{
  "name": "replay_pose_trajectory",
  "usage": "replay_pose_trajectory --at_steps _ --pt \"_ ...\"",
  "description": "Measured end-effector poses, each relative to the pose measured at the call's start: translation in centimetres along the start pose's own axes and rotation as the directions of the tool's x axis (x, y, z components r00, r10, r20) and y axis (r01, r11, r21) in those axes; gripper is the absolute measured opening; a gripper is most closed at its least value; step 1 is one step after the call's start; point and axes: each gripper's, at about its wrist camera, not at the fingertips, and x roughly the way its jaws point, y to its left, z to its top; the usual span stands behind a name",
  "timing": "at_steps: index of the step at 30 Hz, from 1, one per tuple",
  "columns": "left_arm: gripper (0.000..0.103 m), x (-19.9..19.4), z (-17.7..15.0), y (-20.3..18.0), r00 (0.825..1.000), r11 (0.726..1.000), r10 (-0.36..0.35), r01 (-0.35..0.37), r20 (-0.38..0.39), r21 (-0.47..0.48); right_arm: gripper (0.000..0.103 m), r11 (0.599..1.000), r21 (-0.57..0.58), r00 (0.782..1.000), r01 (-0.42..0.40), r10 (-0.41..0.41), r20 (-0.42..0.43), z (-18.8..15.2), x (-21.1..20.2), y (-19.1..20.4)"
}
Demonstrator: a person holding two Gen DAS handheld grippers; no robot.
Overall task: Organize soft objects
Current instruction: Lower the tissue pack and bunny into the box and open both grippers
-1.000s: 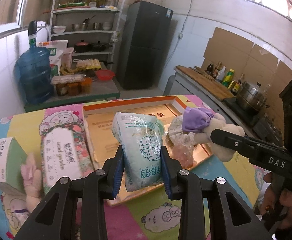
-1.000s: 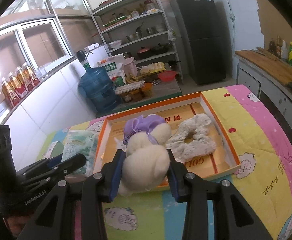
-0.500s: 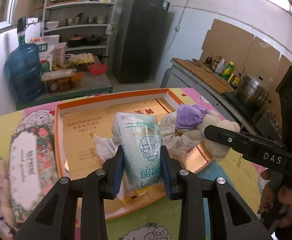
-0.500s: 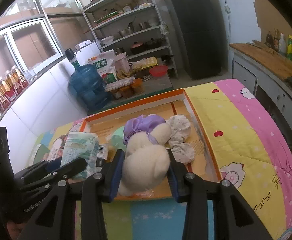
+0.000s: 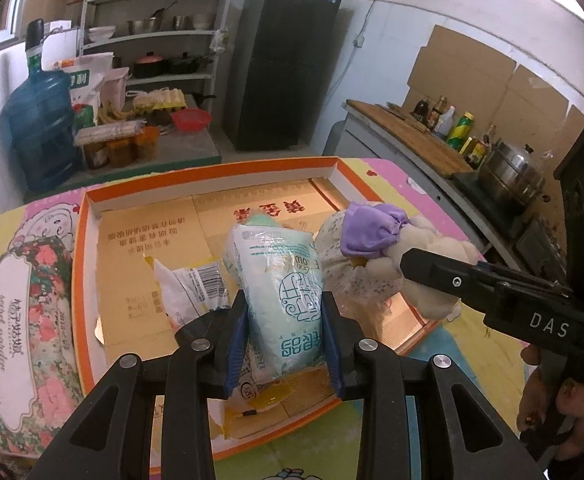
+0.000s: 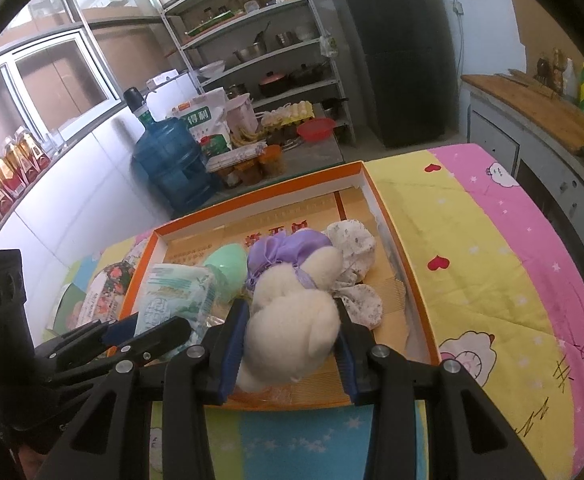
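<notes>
Left wrist view first: the left gripper [image 5: 283, 336] is clamped on a pale green tissue pack [image 5: 281, 280], pads pressed into both of its sides. The pack's long axis runs straight out along the fingers, and it sits over the near half of the orange tray [image 5: 211, 170], right next to a white barcode packet [image 5: 191, 286] lying on the tray floor. So the drop spot is basically right below the fingers — I'd guess it only needs lowering and letting go. Off to the right the right gripper [image 5: 408, 258] pokes in with the plush toy [image 5: 424, 276], and the toy is touching a floral cloth bundle [image 5: 336, 256]. A floral tissue pack [image 5: 19, 312] lies outside the tray on the left, on the cartoon tablecloth [image 5: 468, 328].

Right wrist view: the right gripper is squeezed shut around the cream plush toy, its purple-bonneted head pointing away from the camera. The toy hangs over the tray's near right part, just in front of the floral cloth pieces. A mint green round thing [image 6: 225, 266] sits further back — can't tell what it is. The left gripper is close alongside on the left, so both arms are about equally near the tray.
</notes>
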Motion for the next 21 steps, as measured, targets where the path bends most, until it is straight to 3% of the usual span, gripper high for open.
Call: replay_pose_trajectory --at_steps 21 --pt "0.036 1.1 -0.4 0.2 0.999 1.000 -0.011 0.010 -0.042 -0.015 0.042 1.000 0.013 0.999 0.014 -0.013 -0.053 -0.6 2.0 -0.8"
